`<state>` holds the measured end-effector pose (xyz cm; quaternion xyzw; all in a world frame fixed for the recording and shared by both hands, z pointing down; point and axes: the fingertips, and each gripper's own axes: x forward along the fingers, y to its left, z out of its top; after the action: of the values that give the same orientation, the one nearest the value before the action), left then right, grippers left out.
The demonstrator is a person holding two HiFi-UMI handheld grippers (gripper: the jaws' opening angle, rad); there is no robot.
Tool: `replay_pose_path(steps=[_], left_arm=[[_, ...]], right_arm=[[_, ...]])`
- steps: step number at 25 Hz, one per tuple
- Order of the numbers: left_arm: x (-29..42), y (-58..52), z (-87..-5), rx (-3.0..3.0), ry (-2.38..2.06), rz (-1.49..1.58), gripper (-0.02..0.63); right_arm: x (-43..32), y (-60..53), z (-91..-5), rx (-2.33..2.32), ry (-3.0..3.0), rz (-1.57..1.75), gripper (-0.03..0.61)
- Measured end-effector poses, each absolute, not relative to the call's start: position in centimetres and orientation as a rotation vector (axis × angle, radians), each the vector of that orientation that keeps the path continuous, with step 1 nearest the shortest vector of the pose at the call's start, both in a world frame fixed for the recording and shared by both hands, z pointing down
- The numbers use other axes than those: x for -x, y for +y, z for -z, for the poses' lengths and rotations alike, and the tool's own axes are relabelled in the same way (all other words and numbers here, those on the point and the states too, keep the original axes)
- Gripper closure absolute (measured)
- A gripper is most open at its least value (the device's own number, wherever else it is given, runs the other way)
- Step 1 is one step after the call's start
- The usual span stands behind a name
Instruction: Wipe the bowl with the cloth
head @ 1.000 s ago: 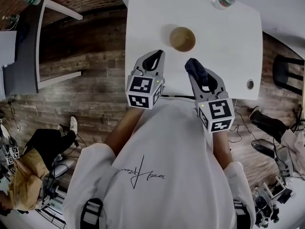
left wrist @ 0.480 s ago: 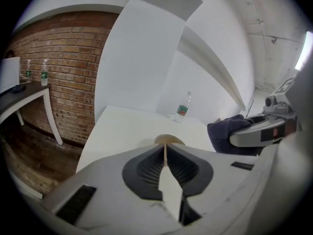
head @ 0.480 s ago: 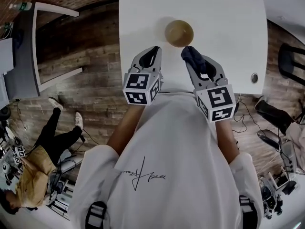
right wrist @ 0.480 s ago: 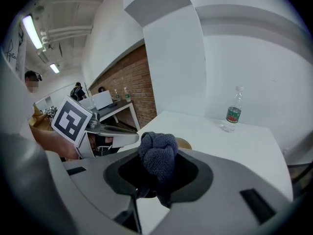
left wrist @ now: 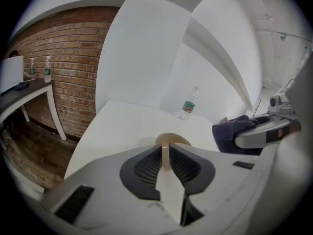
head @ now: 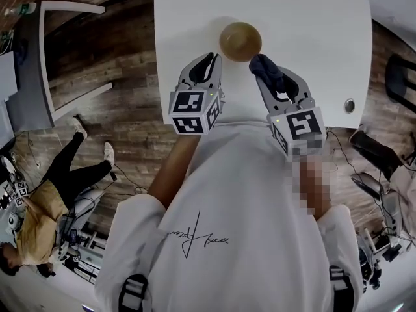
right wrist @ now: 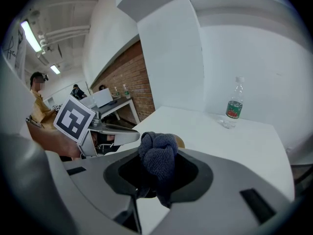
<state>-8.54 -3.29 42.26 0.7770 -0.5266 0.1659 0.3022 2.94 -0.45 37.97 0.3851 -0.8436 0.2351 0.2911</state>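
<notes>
Now left fingers [left wrist: 146, 168], just opening, stand empty; right fingers [right wrist: 193, 173] grip cloth [right wrist: 159, 160] near bowl [head: 240, 41], bottle [right wrist: 234, 106] beyond.

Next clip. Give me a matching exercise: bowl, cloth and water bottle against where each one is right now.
Things:
1 bowl
2 cloth
3 water bottle

Places:
A standing near the far edge of the table
B gripped in the right tongs
C open side up on the table

Pairs: 1-C; 2-B; 3-A
</notes>
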Motion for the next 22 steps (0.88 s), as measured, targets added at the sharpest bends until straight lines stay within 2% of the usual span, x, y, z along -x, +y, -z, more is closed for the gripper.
replay_pose_path(steps=[12,22], left_arm=[[8.4,-5.1,-45.1,-2.011,-1.429,-0.508,0.517],[8.8,-6.5,-47.1,-1.98,-1.432,-0.554,0.515]], right_arm=[[-3.3,-1.9,-40.6,-0.995,-2.23,-0.672,0.459],[-2.7,-1.4,-42.6,-0.954,-2.22,-0.736,0.459]])
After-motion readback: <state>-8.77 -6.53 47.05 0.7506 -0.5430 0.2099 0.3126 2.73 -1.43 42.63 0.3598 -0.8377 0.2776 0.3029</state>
